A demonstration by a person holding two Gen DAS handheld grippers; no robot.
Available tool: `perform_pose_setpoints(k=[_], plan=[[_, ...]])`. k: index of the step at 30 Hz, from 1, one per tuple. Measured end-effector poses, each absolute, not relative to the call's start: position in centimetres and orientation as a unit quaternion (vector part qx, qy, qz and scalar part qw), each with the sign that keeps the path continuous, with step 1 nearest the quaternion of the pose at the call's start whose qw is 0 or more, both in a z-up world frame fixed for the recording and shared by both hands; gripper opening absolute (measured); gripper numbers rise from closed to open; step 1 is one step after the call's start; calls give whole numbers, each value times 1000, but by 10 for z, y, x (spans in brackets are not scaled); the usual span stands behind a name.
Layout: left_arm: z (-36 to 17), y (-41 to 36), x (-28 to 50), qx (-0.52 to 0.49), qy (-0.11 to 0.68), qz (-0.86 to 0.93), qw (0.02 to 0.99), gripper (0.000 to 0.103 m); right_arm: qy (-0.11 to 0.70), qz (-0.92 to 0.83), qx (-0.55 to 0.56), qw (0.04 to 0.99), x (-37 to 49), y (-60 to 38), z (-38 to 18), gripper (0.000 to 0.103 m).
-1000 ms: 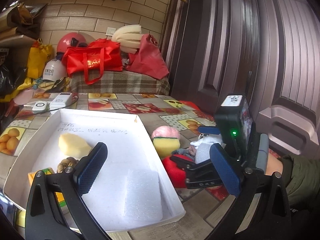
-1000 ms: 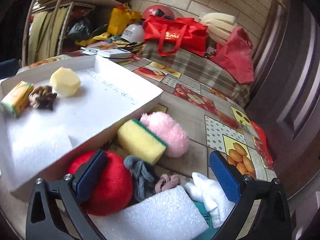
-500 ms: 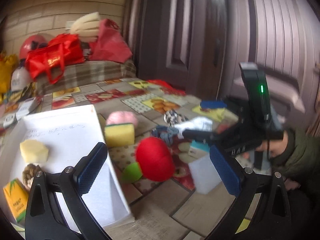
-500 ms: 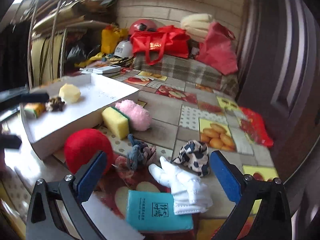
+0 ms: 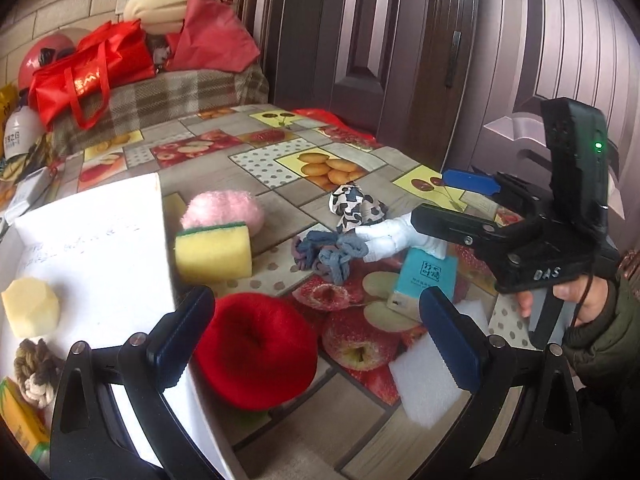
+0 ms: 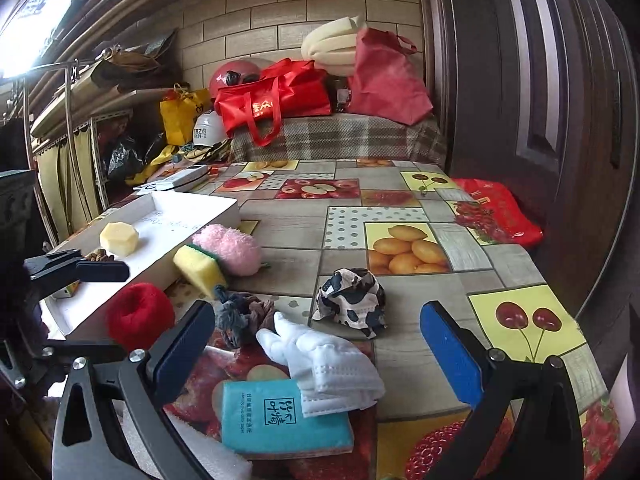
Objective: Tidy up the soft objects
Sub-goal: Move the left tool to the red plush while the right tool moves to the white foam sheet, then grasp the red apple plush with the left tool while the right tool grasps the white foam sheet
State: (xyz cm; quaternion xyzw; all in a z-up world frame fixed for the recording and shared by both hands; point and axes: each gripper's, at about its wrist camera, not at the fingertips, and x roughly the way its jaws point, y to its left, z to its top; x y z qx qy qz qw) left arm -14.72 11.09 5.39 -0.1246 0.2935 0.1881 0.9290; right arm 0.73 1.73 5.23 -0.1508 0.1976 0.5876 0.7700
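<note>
Soft things lie on the fruit-print table beside a white tray: a red plush apple, a yellow sponge, a pink puff, a grey-blue rope knot, a cow-print cloth, a white glove, a teal tissue pack and a white foam block. My left gripper is open just above the red apple. My right gripper is open above the glove and tissue pack; it also shows in the left wrist view.
The tray holds a pale yellow block, a rope knot and a yellow pack. Red bags and a helmet sit on a plaid cloth at the table's far end. A dark door stands on the right.
Both grippers pulled back from the pile and turned right. The left one swung off the tray to hover over the red apple. Both stayed open and empty.
</note>
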Motion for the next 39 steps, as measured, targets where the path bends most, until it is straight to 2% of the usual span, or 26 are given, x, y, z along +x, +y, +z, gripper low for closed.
perform_pose_setpoints(k=[9, 15, 22, 29, 32, 34, 39], plan=[[37, 118, -113, -120, 366, 209, 899, 102, 197, 588, -145, 771, 9, 16, 54, 103], [39, 94, -131, -207, 339, 93, 913, 102, 196, 587, -136, 773, 12, 14, 55, 103], [65, 80, -167, -164, 298, 139, 930, 102, 192, 592, -117, 774, 16, 8, 57, 103], [52, 76, -161, -118, 358, 151, 914, 102, 186, 597, -125, 771, 12, 10, 58, 103], [42, 70, -152, -94, 382, 150, 907, 102, 194, 638, -118, 736, 12, 2, 59, 103], [38, 68, -152, -89, 387, 144, 906, 102, 203, 697, -131, 676, 7, -6, 58, 103], [35, 69, -160, -94, 386, 148, 905, 102, 147, 742, -282, 590, -41, -20, 44, 103]])
